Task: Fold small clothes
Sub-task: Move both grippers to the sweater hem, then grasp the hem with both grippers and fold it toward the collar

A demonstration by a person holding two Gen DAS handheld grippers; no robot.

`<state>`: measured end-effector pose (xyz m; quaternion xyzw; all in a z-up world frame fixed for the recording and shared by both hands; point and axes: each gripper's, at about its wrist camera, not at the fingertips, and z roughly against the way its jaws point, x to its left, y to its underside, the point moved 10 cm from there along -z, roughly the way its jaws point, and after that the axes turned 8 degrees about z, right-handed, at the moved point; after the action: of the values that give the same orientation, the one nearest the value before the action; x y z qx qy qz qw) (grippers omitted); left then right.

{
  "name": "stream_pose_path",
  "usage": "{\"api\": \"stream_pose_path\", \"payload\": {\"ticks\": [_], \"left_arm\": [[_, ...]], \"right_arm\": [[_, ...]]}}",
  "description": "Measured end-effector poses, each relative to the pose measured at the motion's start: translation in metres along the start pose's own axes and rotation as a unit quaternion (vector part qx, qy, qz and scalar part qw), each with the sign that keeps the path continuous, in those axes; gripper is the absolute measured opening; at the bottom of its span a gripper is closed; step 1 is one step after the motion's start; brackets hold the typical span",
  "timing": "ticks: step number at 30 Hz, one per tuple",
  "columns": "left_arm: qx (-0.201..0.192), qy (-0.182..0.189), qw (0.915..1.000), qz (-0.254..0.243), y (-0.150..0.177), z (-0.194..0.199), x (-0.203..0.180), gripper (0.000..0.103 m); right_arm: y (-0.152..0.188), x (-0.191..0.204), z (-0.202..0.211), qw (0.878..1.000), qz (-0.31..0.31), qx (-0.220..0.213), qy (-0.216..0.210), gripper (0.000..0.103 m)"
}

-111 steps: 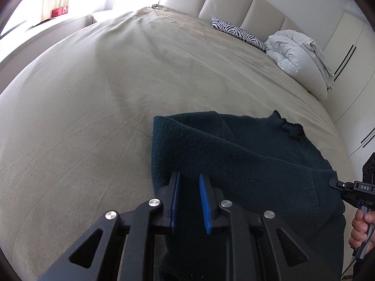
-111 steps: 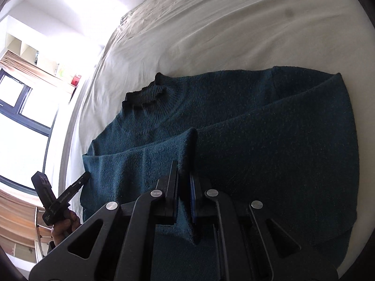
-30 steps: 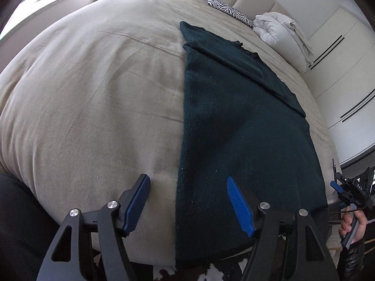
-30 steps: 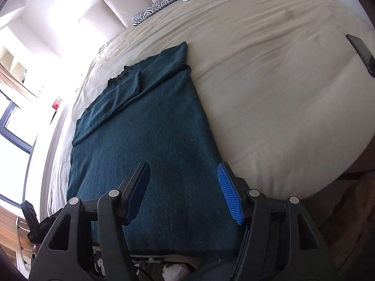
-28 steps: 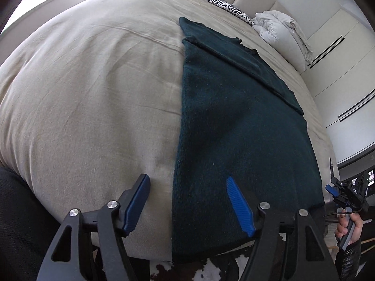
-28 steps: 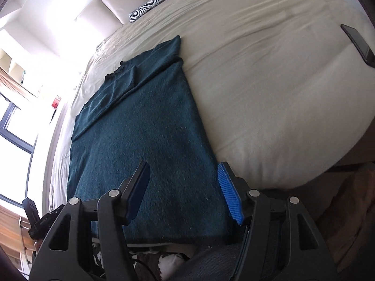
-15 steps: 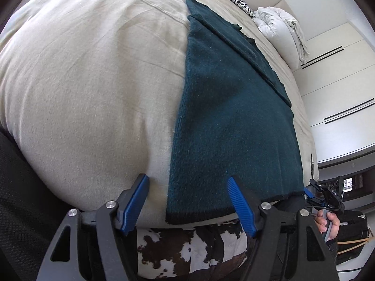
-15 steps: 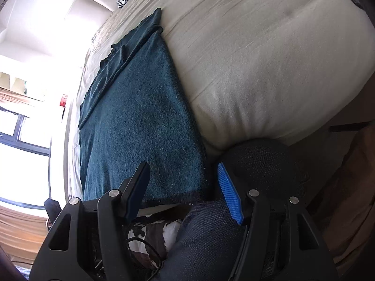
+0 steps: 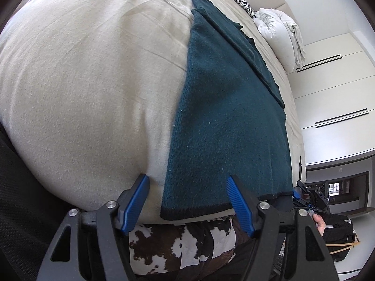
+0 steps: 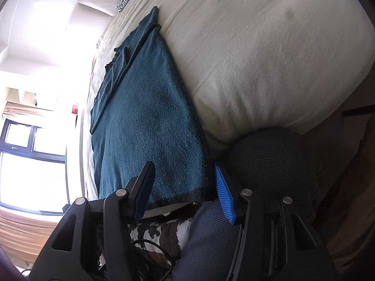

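Left wrist view: teal sweater (image 9: 229, 107) lies flat on the bed (image 9: 89, 75), sleeves folded in, hem at the near edge. Left gripper (image 9: 187, 201) has jaws apart and closing, straddling the hem corner at 6 o'clock, pads not pressing. Right gripper (image 10: 182, 187) likewise closing over the opposite hem corner. Judgement: pinch both corners through all layers, evenly, then lift together toward 12 o'clock to avoid skew.

My right gripper (image 9: 302, 193) half hidden behind the sweater (image 9: 225, 117) hem, holder's hand (image 9: 319, 220) mostly cut off, window (image 10: 30, 159) blown out
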<state>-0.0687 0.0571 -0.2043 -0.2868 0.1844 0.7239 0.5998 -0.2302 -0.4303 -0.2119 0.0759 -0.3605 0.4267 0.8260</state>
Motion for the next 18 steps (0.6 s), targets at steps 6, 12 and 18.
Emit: {"api": "stream_pose_path", "payload": {"ticks": [6, 12, 18], "left_arm": [[0.018, -0.010, 0.9998, -0.006, 0.006, -0.008, -0.002, 0.017], [0.015, -0.009, 0.9997, -0.018, 0.008, -0.007, -0.007, 0.008], [-0.001, 0.005, 0.9997, -0.025, 0.005, 0.003, -0.013, 0.007]], "right_arm": [[0.001, -0.001, -0.001, 1.000, -0.004, 0.002, -0.002, 0.044], [0.004, -0.002, -0.004, 1.000, -0.004, 0.008, 0.002, 0.034], [0.006, 0.002, -0.004, 1.000, 0.007, 0.010, 0.008, 0.007]]}}
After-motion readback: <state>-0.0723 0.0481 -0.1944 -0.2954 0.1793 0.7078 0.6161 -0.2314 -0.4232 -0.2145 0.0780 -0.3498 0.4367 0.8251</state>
